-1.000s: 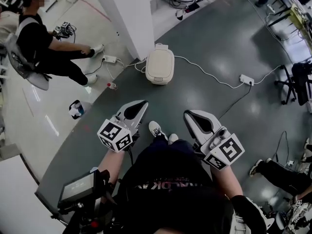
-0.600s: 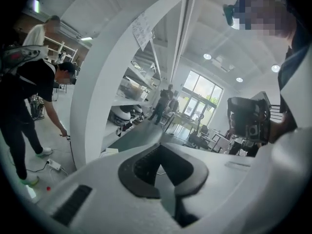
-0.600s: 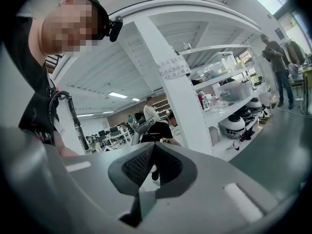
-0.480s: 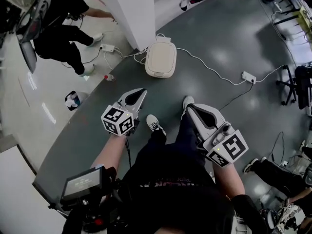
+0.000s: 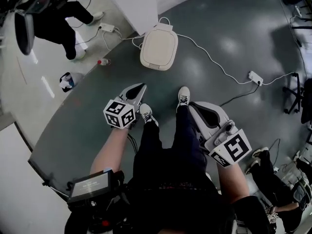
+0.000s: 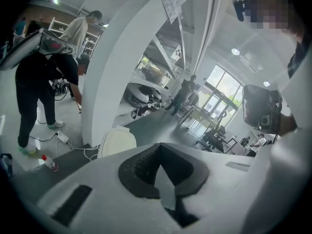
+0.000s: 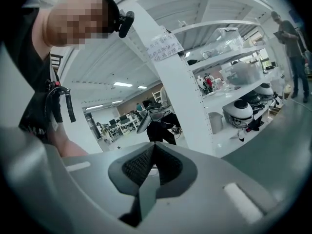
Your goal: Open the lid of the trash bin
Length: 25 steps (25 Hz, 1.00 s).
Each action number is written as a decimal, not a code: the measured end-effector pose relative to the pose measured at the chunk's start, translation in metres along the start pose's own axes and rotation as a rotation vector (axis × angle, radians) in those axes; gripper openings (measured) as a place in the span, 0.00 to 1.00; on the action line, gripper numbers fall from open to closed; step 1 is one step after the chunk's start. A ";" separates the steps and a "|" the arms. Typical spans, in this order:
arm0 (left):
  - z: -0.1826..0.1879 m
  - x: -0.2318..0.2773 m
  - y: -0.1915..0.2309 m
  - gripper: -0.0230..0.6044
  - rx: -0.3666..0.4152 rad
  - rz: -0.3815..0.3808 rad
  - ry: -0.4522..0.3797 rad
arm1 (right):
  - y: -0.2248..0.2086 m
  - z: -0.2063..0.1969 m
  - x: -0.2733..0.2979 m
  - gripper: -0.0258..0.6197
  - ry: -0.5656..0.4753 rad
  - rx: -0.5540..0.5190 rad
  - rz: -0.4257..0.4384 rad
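The left tool [image 5: 141, 86] is clenched on nothing, its tip pointing toward the cream trash bin [image 5: 158, 48]. The bin stands on the grey floor [image 5: 229, 38] just beside a white pillar [image 5: 136, 4], lid down, well ahead of the person's shoes [image 5: 184, 95]. The right tool [image 5: 192, 105] is likewise clenched and empty.
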<state>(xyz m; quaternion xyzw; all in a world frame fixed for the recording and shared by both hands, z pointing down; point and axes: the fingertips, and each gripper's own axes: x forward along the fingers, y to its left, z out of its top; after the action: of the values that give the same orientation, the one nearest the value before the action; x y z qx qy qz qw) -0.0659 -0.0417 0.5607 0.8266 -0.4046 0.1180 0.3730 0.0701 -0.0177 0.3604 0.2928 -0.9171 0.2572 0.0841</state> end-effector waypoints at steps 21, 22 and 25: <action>-0.107 0.148 0.110 0.07 -0.240 0.117 0.110 | -0.108 -0.080 0.028 0.05 0.116 0.091 0.031; -0.114 0.154 0.118 0.07 -0.273 0.121 0.103 | -0.111 -0.085 0.033 0.05 0.123 0.094 0.034; -0.129 0.168 0.143 0.10 -0.380 0.141 0.069 | -0.119 -0.101 0.047 0.05 0.141 0.105 0.047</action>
<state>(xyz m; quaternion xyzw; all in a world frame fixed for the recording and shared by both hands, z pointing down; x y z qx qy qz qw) -0.0523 -0.1035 0.8085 0.7064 -0.4633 0.0937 0.5268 0.1008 -0.0714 0.5112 0.2561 -0.9008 0.3268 0.1270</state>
